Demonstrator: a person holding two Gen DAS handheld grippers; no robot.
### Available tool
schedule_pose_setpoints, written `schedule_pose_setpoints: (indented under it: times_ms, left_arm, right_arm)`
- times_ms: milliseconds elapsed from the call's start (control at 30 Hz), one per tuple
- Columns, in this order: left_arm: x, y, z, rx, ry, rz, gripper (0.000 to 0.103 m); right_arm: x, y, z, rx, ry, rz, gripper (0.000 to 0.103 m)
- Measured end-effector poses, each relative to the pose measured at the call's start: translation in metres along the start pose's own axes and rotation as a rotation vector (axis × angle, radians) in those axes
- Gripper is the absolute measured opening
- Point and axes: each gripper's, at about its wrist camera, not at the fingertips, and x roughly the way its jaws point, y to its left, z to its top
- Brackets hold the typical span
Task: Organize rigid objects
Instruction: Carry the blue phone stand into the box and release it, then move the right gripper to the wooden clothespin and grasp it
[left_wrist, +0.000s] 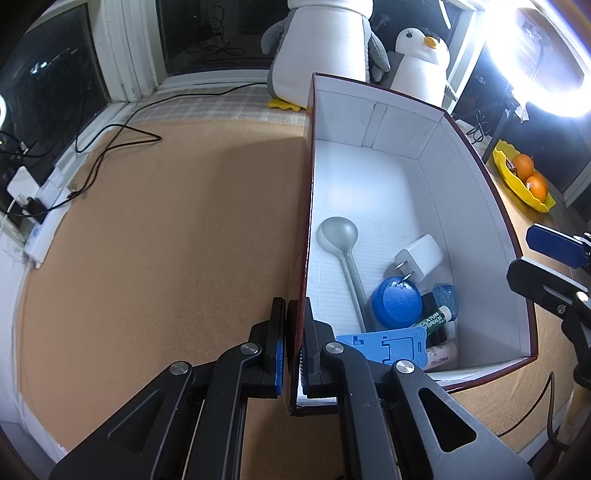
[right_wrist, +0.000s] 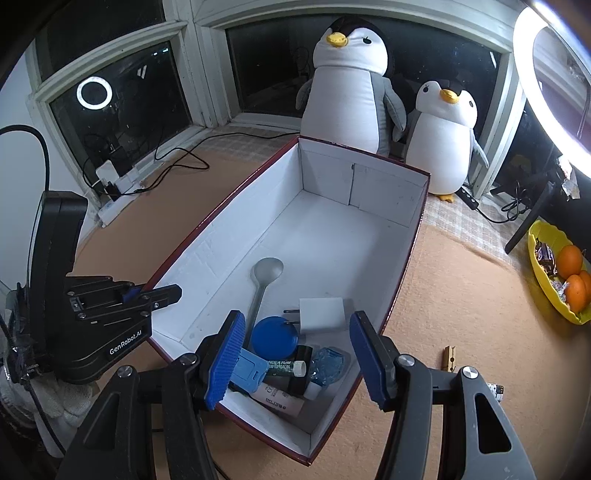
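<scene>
Cardboard filled most of the left wrist view: the box (left_wrist: 402, 122), white inside with a dark red rim, stood on the tan worktop (left_wrist: 166, 240). The left tongs (left_wrist: 293, 347) were clenched on the box's near left wall, one finger outside and one inside. Its contents lay bunched at the near end: a grey spoon (left_wrist: 341, 251), a white charger plug (left_wrist: 419, 258), a round blue lid (left_wrist: 397, 304), a light blue phone stand (left_wrist: 384, 345), a small clear blue bottle (left_wrist: 446, 297) and some tubes partly hidden beneath. The far half of the box was bare.

In the right wrist view, the right tongs (right_wrist: 297, 360) hung released over that same near corner, jaws apart with nothing pressed between them. Still loose on the worktop, right of the box, lay a wooden clothespin (right_wrist: 450, 359) and a small item (right_wrist: 495, 390) mostly hidden behind the tongs' arm, too little of it showing to name. A yellow fruit bowl (right_wrist: 539, 280) sat well apart.

Risk lay mainly in the box itself. Thin card clamped on one wall could buckle or skid if the left hand pulled while the right reached across. The clothespin lies flat on the worktop, so the blue pads may slip off it or push it away. Anything dropped onto that crowded corner could bounce off the lid or plug.
</scene>
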Motion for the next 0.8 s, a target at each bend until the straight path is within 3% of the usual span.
schedule_pose_setpoints:
  times_ms: [500, 600, 800]
  left_arm:
    - [0.001, 0.000, 0.000, 0.001, 0.006, 0.007, 0.005]
    - [0.001, 0.000, 0.000, 0.001, 0.010, 0.009, 0.005]
    - [0.002, -0.001, 0.000, 0.002, 0.016, 0.015, 0.005]
  right_arm:
    - [-0.011, -0.016, -0.001, 0.030, -0.023, -0.002, 0.058]
    - [-0.019, -0.031, -0.002, 0.069, -0.040, 0.011, 0.067]
    - [-0.030, -0.071, -0.009, 0.138, -0.055, -0.033, 0.068]
